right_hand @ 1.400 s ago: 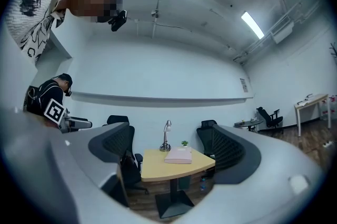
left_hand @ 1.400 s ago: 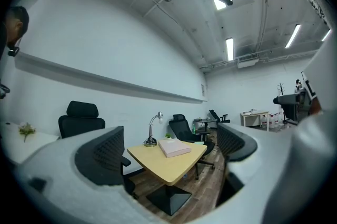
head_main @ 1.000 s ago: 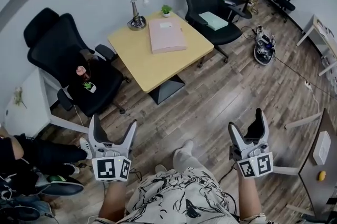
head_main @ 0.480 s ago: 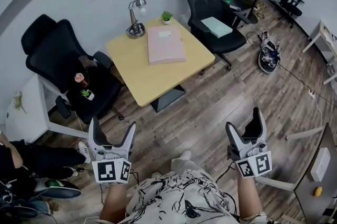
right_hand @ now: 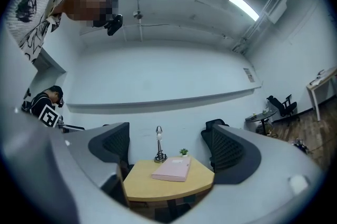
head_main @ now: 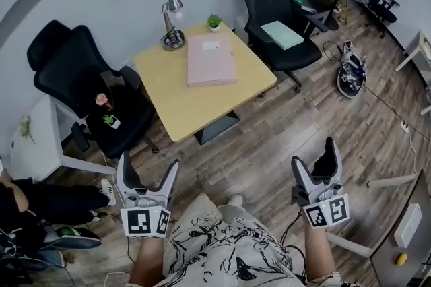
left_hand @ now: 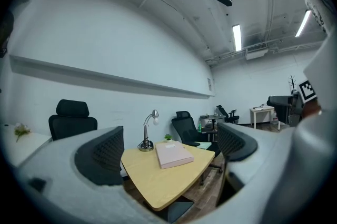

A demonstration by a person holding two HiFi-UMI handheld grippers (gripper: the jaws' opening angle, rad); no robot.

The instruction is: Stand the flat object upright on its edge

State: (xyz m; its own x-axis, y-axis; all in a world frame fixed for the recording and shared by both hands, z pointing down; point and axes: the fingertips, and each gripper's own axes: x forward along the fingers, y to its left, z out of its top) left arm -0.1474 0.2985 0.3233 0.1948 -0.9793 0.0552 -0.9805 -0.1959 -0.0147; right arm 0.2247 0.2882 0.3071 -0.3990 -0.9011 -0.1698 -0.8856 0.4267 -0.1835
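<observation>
on the yellow table a pale pink flat box lies flat.

Holds a grey plastic two-jaw left gripper low at the left of the head view, jaws pointing forward and spread wide, gripping nothing. Holds a matching grey right gripper at the right, roughly level with the other and well apart from it, jaws likewise parted and empty. Carries a black-and-white square-marker cube at the rear of each: left cube, right cube. Reaches forward with a bare left forearm and a bare right forearm, one on either side of the torso.
</observation>
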